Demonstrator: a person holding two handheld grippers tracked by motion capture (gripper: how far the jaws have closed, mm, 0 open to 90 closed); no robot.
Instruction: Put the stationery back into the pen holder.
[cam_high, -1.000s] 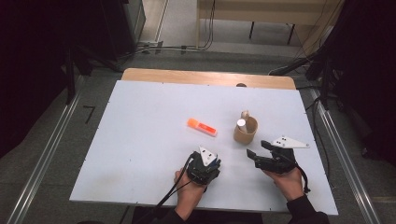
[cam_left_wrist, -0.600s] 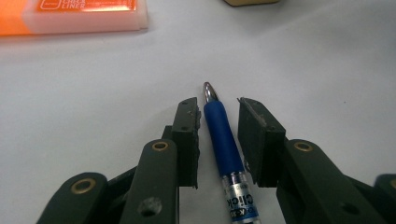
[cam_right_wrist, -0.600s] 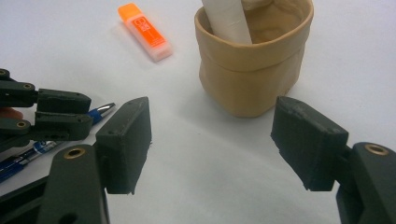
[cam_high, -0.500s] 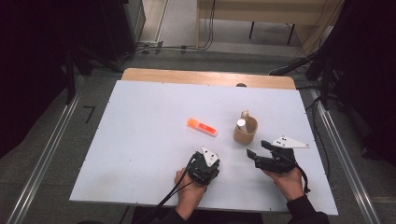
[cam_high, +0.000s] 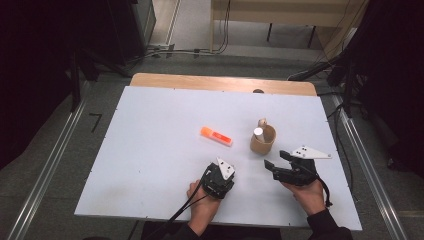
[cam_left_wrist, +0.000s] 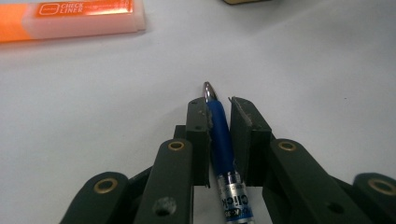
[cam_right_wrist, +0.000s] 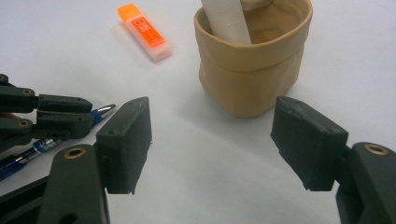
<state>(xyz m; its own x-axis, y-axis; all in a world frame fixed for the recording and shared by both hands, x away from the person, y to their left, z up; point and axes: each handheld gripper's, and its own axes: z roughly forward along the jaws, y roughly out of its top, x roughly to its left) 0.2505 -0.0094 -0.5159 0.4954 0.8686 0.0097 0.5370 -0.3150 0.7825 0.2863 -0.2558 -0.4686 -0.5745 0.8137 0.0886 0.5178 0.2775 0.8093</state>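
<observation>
Pen (cam_left_wrist: 219, 135), blue w/ silver tip, lying flat on white table (cam_high: 150, 150), near front edge, well short of orange highlighter (cam_high: 216, 136). Long axis running along left gripper's own line, tip pointing away from person toward highlighter & far side of table; printed silver band sitting back toward gripper body. In right gripper view, showing tip (cam_right_wrist: 106, 110) poking out past left gripper's jaws, barrel (cam_right_wrist: 28, 151) trailing back under them.

Left gripper (cam_left_wrist: 218, 109) having just been closing, jaws now narrow & pinching blue barrel from both sides, pen between pads (cam_left_wrist: 198, 126). In high view, sitting low on table at (cam_high: 218, 178), hand behind it, cable trailing off front edge.

Right gripper (cam_right_wrist: 212, 135) resting w/ jaws standing wide, holding nothing, facing tan fabric cup (cam_right_wrist: 252, 70), apart from it. In high view, lying at (cam_high: 280, 165), just below cup (cam_high: 263, 140).

Cup standing upright, holding white cylinder (cam_right_wrist: 226, 21) leaning inside. Highlighter lying flat left of cup, apart from it.

Table: white top, wood strip (cam_high: 220, 82) showing along far edge. Grey floor around, metal rails (cam_high: 50, 165) at sides, cables (cam_high: 200, 50) on floor beyond, wooden furniture (cam_high: 280, 15) further back, dark surroundings.
</observation>
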